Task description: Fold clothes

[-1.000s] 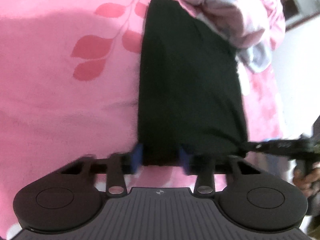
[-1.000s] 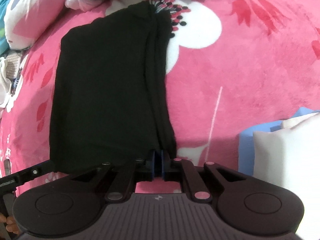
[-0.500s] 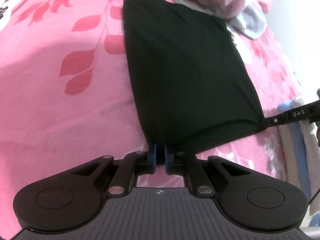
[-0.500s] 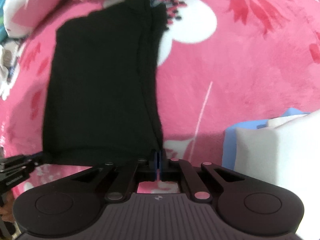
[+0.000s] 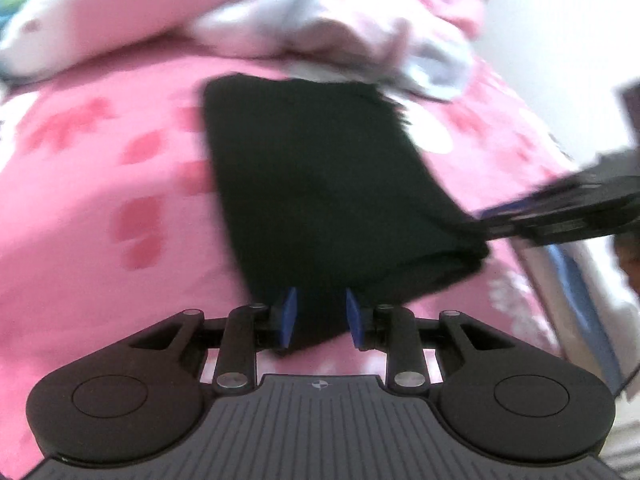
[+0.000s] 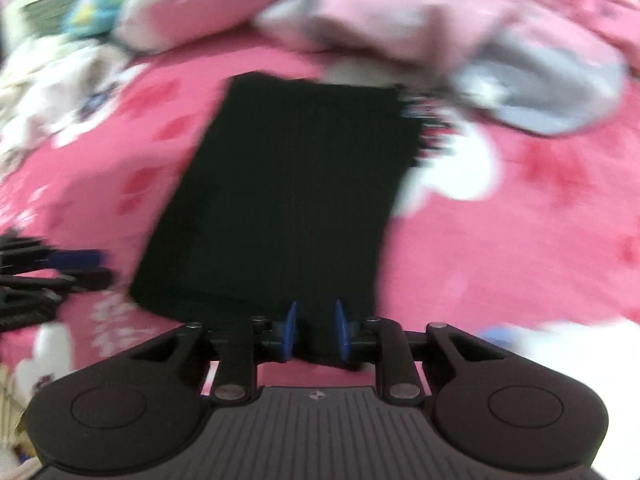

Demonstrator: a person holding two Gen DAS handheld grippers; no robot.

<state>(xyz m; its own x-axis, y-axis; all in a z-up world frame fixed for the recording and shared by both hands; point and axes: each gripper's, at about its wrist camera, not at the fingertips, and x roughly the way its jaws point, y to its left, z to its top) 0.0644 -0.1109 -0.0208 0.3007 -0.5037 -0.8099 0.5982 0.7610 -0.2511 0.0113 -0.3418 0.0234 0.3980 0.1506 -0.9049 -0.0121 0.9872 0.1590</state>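
While both views are smeared by blur, we can make out a black cloth lying folded into a rough rectangle on a pink blanket printed with darker red leaf shapes and white flowers. Seen from the right wrist, the same cloth lies flat, its near edge reaching down to our fingers.

Our left gripper has its jaws opening, a narrow gap between the blue pads; the cloth's near edge sits in that gap, and the pads no longer press on it. Our right gripper is opening too, its gap narrower, with the cloth's near edge between the pads and not pinched. From the left wrist view, the right gripper comes in from the right, its tip at the cloth's near right corner.

Beyond the cloth's far edge lies a heap of clothes in pale pink, white and grey. To the right of the bed a white wall rises. At the far left of the right view, something teal rests among pale fabrics.
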